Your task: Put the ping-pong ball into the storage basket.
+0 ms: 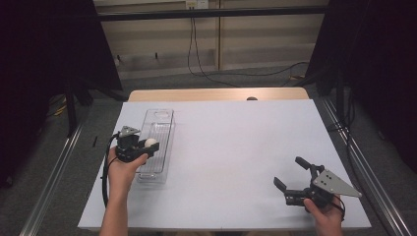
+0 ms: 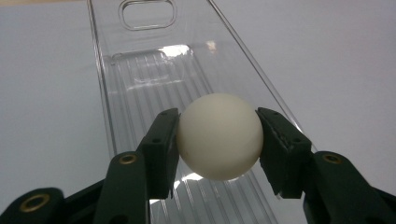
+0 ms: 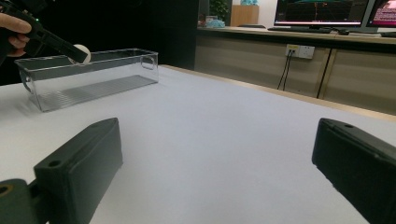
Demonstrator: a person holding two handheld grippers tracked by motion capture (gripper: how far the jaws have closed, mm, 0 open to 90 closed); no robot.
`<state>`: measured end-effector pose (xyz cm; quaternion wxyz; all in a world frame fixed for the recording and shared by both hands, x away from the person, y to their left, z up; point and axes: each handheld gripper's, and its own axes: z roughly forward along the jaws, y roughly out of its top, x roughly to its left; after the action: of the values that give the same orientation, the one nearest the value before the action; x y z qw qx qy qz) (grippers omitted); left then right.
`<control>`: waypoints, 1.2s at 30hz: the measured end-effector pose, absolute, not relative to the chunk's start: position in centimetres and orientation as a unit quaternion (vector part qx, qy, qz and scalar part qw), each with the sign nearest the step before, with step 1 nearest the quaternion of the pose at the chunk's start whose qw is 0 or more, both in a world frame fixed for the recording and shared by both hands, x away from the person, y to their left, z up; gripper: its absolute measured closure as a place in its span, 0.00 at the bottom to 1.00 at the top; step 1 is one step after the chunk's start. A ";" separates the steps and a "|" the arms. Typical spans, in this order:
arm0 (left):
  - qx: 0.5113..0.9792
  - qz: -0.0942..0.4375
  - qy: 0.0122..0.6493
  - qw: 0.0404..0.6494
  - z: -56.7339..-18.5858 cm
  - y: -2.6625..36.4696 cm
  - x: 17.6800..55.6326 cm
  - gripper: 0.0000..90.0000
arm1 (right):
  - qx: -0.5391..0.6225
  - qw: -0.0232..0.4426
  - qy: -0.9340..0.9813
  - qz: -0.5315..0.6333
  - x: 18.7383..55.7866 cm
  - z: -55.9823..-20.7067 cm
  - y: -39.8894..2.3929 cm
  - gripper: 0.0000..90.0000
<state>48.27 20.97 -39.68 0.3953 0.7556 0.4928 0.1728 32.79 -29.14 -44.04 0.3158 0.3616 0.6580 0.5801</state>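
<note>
My left gripper [image 2: 217, 140] has its jaws closed on the white ball [image 2: 218, 136], one pad pressing each side, and the ball hangs just above the ribbed floor of the clear bin [image 2: 140, 70], toward the bin's near end. To set it down well I judge I should lower until it nearly touches, then part the jaws slowly so it does not roll. Well right of the bin, my right gripper [image 1: 291, 173] rests over the desk [image 1: 236, 137] with jaws wide apart, holding nothing.
</note>
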 end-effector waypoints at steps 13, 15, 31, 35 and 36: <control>0.760 0.182 0.494 0.382 -40.0 21.0 48.4 0.56 | 0.362 0.317 0.657 0.580 32.8 -44.1 -29.2 0.01; 0.757 0.181 0.496 0.385 -40.1 20.9 48.4 0.56 | 0.363 0.314 0.657 0.581 32.7 -44.0 -29.1 0.01; 0.755 0.193 0.493 0.387 -40.1 20.8 48.3 0.48 | 0.362 0.317 0.657 0.581 32.8 -44.0 -29.1 0.01; 0.754 0.198 0.491 0.389 -39.9 20.8 48.2 0.46 | 0.361 0.317 0.657 0.581 32.9 -44.0 -29.1 0.01; 0.753 0.196 0.490 0.392 -39.9 20.8 48.2 0.46 | 0.362 0.316 0.657 0.581 32.9 -44.0 -29.1 0.01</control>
<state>48.18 20.83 -39.90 0.3923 0.7533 0.4902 0.1958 32.85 -29.08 -44.02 0.3160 0.3619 0.6567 0.5813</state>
